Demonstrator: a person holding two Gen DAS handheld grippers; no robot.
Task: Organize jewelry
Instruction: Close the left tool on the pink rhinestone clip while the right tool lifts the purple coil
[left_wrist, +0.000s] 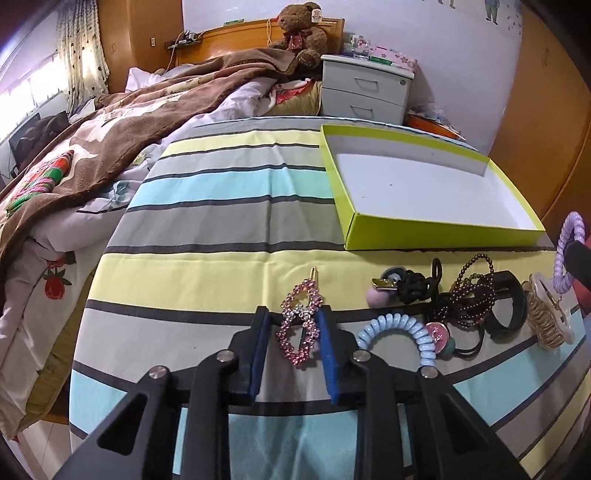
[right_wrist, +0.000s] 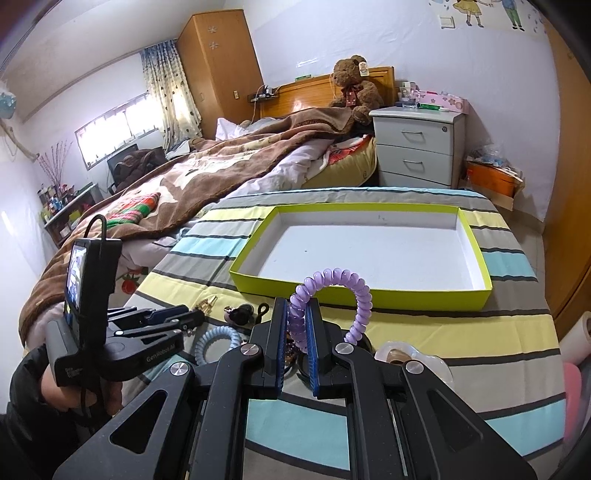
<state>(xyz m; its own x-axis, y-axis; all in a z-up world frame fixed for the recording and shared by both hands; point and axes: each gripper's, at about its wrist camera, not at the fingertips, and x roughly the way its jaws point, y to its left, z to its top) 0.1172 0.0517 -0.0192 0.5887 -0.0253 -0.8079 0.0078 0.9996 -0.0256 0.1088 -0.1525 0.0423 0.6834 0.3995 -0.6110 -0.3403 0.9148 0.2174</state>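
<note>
The right gripper (right_wrist: 297, 328) has its fingers pinching a purple coil tie (right_wrist: 332, 299), which stands up out of the grip as an arch, lifted clear of the striped cloth (left_wrist: 207, 229) on the tabletop. Just beyond it lies the green box (right_wrist: 354, 293), open and with nothing in it, so the step in hand looks like the first drop-off: carrying the tie over the near wall of the box. The left gripper (left_wrist: 293, 339) sits low with its fingers spread on either side of a pink clip (left_wrist: 299, 328), which lies flat on the cloth; whether the pads touch it yet cannot be told, but they are not squeezing it. The rest of the jewelry waits in a loose row in front of the box: a blue coil tie (left_wrist: 397, 332) beside the clip, a black tie (left_wrist: 417, 284), a dark bead string (left_wrist: 472, 295), a black band (left_wrist: 506, 306) and a pale claw clip (left_wrist: 546, 314) at the far right. Next, the right gripper likely needs to move forward over the box floor and spread its fingers to let the tie fall, while the left needs to close on the clip. The clip is thin and flat, so the pads must get low enough to catch its edges without bunching the cloth.
</note>
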